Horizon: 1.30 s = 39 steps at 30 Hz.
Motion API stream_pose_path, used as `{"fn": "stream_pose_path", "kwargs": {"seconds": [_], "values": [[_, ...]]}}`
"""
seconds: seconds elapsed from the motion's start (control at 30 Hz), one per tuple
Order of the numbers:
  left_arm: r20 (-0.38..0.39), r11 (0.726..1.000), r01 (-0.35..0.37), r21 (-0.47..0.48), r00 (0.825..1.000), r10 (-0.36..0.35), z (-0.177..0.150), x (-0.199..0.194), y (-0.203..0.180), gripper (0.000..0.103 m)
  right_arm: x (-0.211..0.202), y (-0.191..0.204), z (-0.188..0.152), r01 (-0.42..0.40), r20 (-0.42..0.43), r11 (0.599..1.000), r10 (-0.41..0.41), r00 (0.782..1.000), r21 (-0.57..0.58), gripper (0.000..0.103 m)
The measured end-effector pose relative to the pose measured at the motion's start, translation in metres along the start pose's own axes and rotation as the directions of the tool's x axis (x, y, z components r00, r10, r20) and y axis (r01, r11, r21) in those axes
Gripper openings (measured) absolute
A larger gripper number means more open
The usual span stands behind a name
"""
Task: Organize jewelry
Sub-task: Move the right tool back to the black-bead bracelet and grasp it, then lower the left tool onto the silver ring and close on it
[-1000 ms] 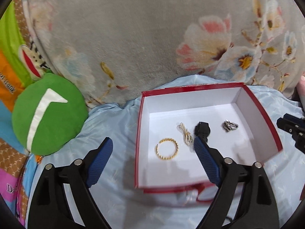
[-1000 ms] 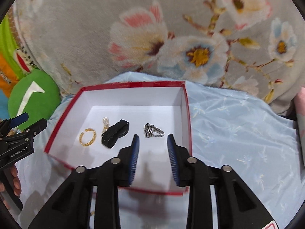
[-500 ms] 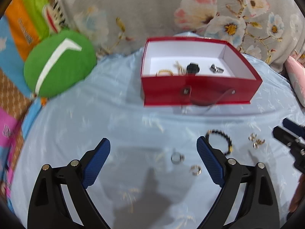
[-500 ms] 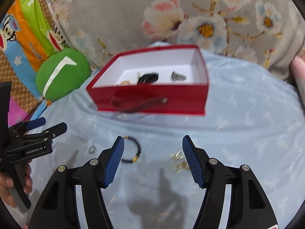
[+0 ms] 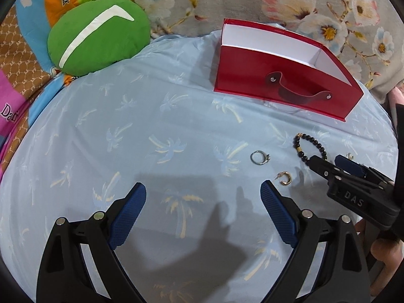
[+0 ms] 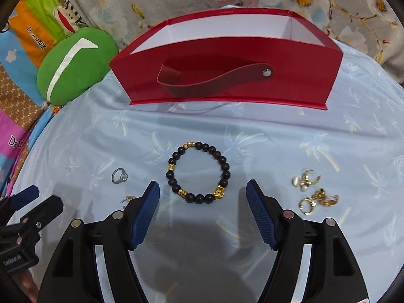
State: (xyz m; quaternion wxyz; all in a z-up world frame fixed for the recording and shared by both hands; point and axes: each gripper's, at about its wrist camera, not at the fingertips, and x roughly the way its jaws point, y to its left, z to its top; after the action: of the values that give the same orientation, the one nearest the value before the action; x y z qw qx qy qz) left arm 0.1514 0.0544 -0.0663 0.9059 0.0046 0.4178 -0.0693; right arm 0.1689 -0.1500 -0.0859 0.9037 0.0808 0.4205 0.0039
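Jewelry, loose lot, lying on pale blue palm-print fabric (image 6: 277, 131). Black-bead bracelet with gold charms (image 6: 198, 173): flat, just ahead of the right gripper (image 6: 202, 189), centred between its blue ribbed fingers (image 6: 147, 203), untouched; jaws opening, nothing between the pads. Silver ring with clear stone (image 6: 119, 176): ahead and outside the left finger of that gripper. Cluster of gold earrings with pearl drops (image 6: 311, 189): just beyond its right finger. Small gold hoop earring (image 5: 284, 178): just past the right fingertip of the left gripper (image 5: 203, 189), which stands wide and holds nothing. Red open-top cardboard box with strap handle (image 6: 227, 75): well beyond both sets of fingers; interior hidden. Green round cushion (image 5: 97, 34): far left
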Motion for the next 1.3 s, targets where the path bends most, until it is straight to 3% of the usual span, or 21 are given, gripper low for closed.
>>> {"fn": "stream_pose_path", "kwargs": {"seconds": [0.43,0.73,0.8,0.83,1.1,1.3], "values": [[-0.02,1.0,0.009,-0.013,1.0,-0.009,-0.007,0.006,0.002,0.09,0.02,0.013,0.01,0.076,-0.006,0.997,-0.076,0.997,-0.032,0.073],[-0.03,1.0,0.012,-0.009,0.999,-0.012,-0.01,0.008,-0.001,0.09,0.018,0.008,0.011,0.129,0.005,0.991,-0.129,0.992,-0.043,0.034],[-0.029,1.0,0.013,-0.007,0.999,-0.013,-0.011,0.008,-0.001,0.09,0.016,0.004,0.01,0.126,0.008,0.991,-0.126,0.992,-0.04,0.018],[-0.028,1.0,0.013,-0.006,1.0,-0.013,-0.011,0.008,-0.001,0.09,0.015,0.003,0.009,0.123,0.008,0.992,-0.122,0.992,-0.038,0.015],[-0.03,1.0,0.019,0.005,0.999,-0.019,-0.011,0.007,-0.007,0.09,0.003,-0.003,-0.002,0.108,0.015,0.994,-0.108,0.994,-0.022,0.014],[-0.034,0.999,0.037,0.013,0.999,-0.037,-0.01,0.008,-0.012,0.09,-0.031,-0.02,-0.019,0.08,0.042,0.996,-0.081,0.996,0.034,0.014]]}}
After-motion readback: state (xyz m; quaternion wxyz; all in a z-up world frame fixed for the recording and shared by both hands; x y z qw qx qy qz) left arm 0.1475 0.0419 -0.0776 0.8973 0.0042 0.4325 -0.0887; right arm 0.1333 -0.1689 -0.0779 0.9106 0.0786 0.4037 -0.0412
